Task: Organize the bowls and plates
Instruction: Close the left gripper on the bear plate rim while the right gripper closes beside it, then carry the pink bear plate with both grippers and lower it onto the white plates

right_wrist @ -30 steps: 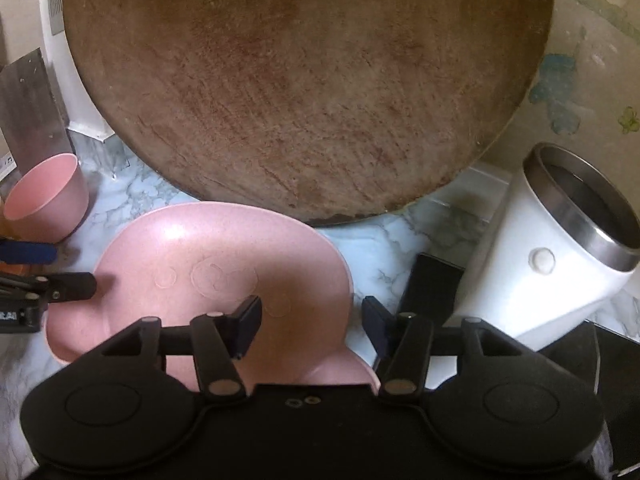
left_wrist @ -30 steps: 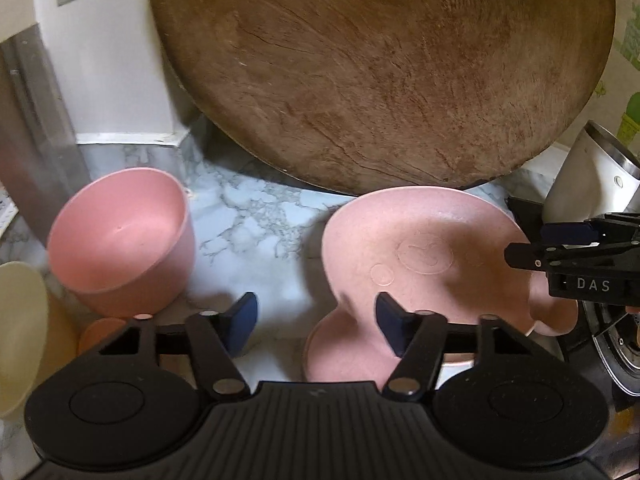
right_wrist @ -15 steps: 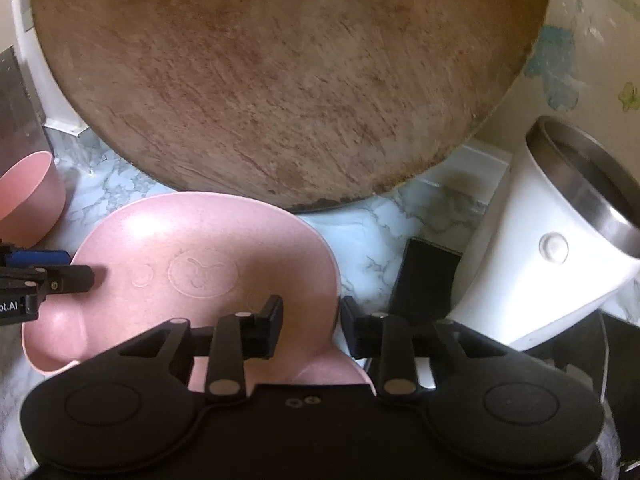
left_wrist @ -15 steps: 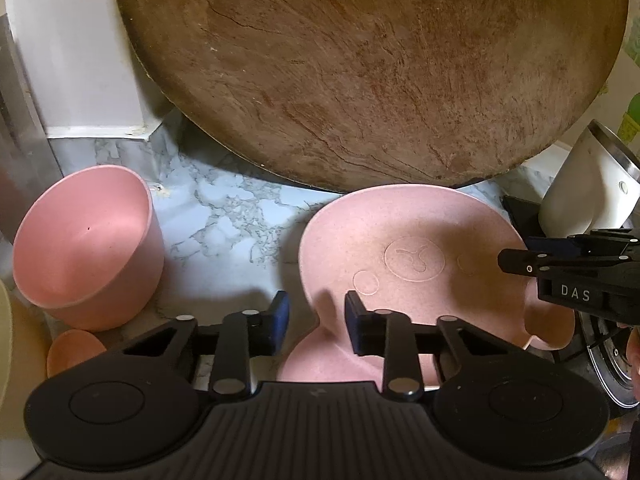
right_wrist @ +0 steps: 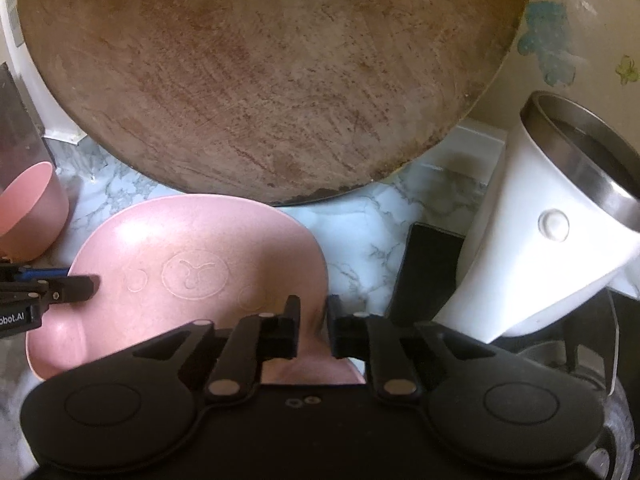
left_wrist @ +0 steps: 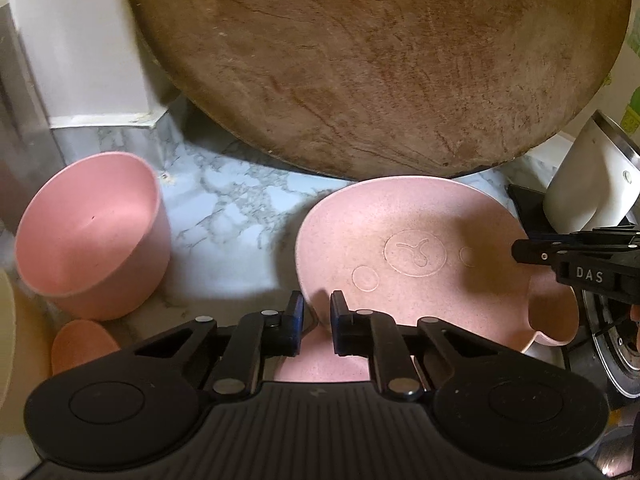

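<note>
With my left tool [left_wrist: 317,322] and right tool [right_wrist: 313,330] each clamped on opposite rims of the pink plate [left_wrist: 412,256] resting on the marble surface [left_wrist: 240,208], uneven lifting could tilt it against the wooden board [left_wrist: 380,64].

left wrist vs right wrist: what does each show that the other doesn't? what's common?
Left wrist only: a small orange dish and a cream dish's edge at far left, plus the whole pink bowl.

Right wrist only: the white steel-lined container in full, its open mouth visible, and wall stickers.

Both: the pink plate with both grippers closed on its rim, left gripper on one side, right gripper on the other; the round wooden board; the marble counter.
</note>
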`<action>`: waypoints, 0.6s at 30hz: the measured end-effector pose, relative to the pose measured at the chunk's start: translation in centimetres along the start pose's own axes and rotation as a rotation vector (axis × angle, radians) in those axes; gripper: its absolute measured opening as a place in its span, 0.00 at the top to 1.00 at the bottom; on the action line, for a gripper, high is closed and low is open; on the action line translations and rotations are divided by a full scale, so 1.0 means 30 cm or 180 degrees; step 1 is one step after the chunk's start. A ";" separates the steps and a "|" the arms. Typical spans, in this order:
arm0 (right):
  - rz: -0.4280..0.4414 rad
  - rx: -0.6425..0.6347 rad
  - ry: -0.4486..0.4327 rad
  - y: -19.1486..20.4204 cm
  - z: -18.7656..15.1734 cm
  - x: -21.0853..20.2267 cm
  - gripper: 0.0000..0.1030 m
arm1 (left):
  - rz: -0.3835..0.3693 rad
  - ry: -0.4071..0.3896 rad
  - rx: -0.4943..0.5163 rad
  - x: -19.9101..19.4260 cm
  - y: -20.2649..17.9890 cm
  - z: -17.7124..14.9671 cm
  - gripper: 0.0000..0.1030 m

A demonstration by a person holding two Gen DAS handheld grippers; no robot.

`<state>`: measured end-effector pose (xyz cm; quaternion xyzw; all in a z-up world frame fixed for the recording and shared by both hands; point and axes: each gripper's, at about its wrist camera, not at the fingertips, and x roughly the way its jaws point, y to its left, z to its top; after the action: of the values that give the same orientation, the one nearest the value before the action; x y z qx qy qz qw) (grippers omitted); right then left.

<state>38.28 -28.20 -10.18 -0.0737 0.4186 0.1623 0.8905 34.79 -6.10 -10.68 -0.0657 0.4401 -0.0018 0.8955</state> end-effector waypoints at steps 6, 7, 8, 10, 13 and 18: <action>0.0208 -0.0043 0.0093 0.047 -0.038 -0.039 0.90 | -0.0004 0.0082 -0.0061 -0.063 0.060 -0.042 0.88; 0.0239 -0.0042 0.0102 0.055 -0.044 -0.046 0.90 | -0.0009 0.0094 -0.0057 -0.077 0.072 -0.054 0.88; 0.0279 -0.0034 0.0119 0.064 -0.051 -0.053 0.90 | -0.0010 0.0107 -0.0079 -0.089 0.084 -0.065 0.88; 0.0352 -0.0050 0.0143 0.084 -0.066 -0.067 0.90 | 0.0010 0.0147 -0.0161 -0.113 0.109 -0.081 0.88; 0.0470 -0.0092 0.0185 0.107 -0.086 -0.085 0.89 | -0.0001 0.0172 -0.0217 -0.144 0.142 -0.111 0.88; 0.0477 -0.0063 0.0204 0.105 -0.089 -0.087 0.81 | -0.0042 0.0193 -0.0298 -0.168 0.175 -0.139 0.88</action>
<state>33.67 -26.55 -9.87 -0.0562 0.4496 0.2302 0.8612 28.14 -1.07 -9.86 -0.1103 0.4662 0.0109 0.8777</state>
